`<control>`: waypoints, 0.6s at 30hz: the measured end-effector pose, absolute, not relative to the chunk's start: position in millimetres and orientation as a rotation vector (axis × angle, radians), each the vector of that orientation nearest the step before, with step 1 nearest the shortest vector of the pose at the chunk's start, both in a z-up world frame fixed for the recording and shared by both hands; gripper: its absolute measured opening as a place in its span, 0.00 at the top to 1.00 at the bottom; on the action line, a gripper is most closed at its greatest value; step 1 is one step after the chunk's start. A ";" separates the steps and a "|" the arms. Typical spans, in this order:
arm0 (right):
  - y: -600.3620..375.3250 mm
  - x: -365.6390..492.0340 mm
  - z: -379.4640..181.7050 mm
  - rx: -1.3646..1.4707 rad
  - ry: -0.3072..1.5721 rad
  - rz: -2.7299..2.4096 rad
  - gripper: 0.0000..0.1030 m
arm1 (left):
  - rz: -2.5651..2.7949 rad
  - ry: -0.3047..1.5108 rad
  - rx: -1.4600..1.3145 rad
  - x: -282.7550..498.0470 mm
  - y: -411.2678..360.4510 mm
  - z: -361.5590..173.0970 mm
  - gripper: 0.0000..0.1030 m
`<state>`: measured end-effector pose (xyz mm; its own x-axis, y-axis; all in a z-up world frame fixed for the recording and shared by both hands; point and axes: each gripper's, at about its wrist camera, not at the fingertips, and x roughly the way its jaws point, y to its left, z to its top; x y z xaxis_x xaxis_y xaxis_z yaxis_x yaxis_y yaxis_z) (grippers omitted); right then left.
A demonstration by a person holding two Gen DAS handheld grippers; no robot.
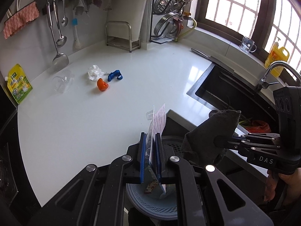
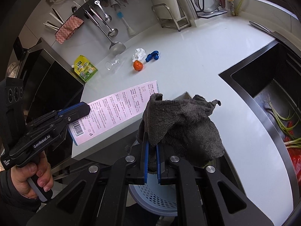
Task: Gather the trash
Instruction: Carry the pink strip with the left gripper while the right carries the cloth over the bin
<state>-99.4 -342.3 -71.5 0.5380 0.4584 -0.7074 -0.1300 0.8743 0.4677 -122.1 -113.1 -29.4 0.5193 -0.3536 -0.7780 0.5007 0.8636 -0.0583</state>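
Note:
My left gripper (image 1: 151,138) is shut on a flat pink printed package (image 1: 159,121), seen side-on in the right wrist view as the pink package (image 2: 116,111) in the left gripper (image 2: 82,111). My right gripper (image 2: 152,141) is shut on a dark grey cloth (image 2: 184,124); the same grey cloth (image 1: 208,133) hangs from the right gripper (image 1: 220,141) at right. Both are above a blue-grey perforated bin (image 1: 150,205), (image 2: 156,195) below the counter edge. On the white counter (image 1: 94,122) lie a crumpled white paper (image 1: 95,72), an orange lump (image 1: 102,84) and a blue piece (image 1: 114,75).
A clear plastic cup (image 1: 62,82) lies on its side and a yellow-green pouch (image 1: 18,84) leans at the wall. Utensils hang on a wall rail (image 1: 56,28). A dark sink (image 2: 272,98) with green onions and a red bag is at right, a faucet (image 1: 270,73) behind it.

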 end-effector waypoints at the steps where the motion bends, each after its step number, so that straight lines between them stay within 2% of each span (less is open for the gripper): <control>1: -342.8 -101.3 -73.8 0.384 0.948 0.358 0.93 | -0.520 0.894 0.185 -124.7 -114.5 -32.2 0.91; 18: -339.0 -119.4 -128.6 0.365 1.078 0.330 0.93 | -0.556 1.017 0.246 -139.2 -125.6 -90.8 0.91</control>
